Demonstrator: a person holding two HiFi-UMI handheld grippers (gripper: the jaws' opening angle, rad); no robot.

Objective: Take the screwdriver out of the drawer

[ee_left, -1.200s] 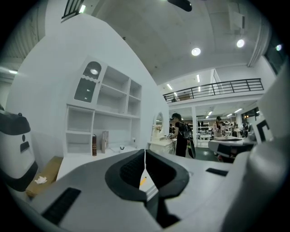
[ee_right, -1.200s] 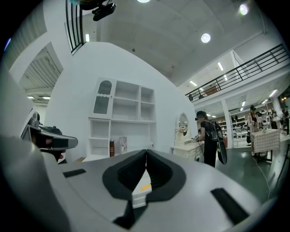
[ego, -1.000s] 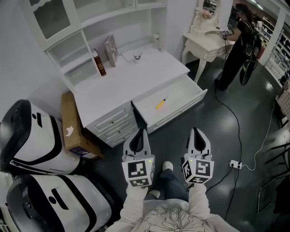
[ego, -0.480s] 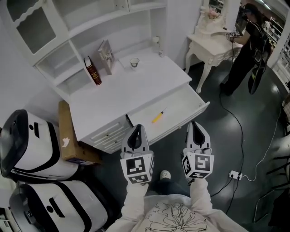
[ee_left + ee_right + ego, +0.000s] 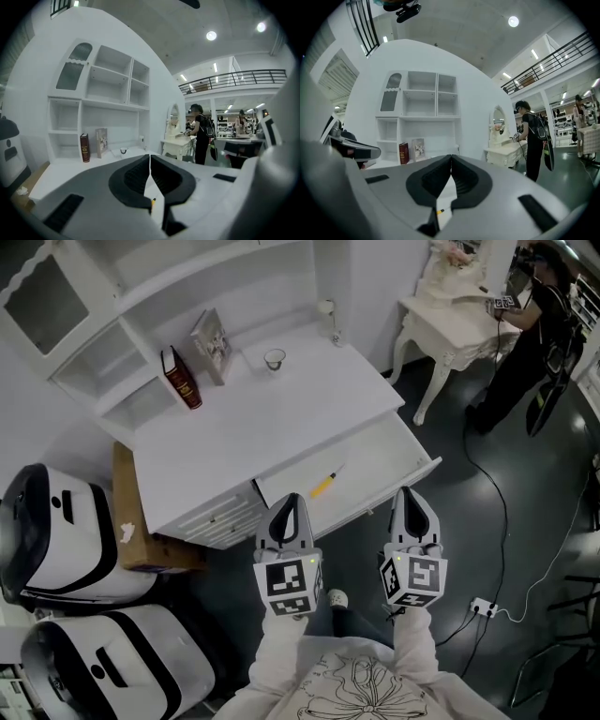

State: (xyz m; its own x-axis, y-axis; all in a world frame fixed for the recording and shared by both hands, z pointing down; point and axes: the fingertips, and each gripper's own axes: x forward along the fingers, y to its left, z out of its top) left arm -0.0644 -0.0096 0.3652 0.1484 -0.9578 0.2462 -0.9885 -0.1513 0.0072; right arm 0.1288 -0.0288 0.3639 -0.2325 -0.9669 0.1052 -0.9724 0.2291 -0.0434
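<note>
A yellow screwdriver [image 5: 325, 486] lies slantwise in the open white drawer [image 5: 384, 454] of the desk [image 5: 272, 418]. My left gripper [image 5: 288, 498] is shut and empty, its tip over the drawer's front edge just short of the screwdriver. In the left gripper view its jaws [image 5: 150, 157] meet, and the screwdriver's yellow end [image 5: 153, 200] peeks out below them. My right gripper [image 5: 404, 491] is shut and empty too, its tip by the drawer's front right part. Its own view shows the jaws [image 5: 451, 158] closed, with the screwdriver [image 5: 439, 212] showing low between them.
On the desk stand a red book [image 5: 180, 378], a picture frame [image 5: 212, 345], a glass [image 5: 274, 359] and a small bottle [image 5: 325, 310]. A cardboard box [image 5: 131, 521] and white-and-black machines [image 5: 56, 531] crowd the left. A person [image 5: 530, 343] stands by a side table [image 5: 459, 320]; a power strip [image 5: 484, 607] lies on the floor.
Both grippers have moved forward together to the drawer; their tips now reach its front edge. Both stayed shut. The screwdriver has not moved in the drawer.
</note>
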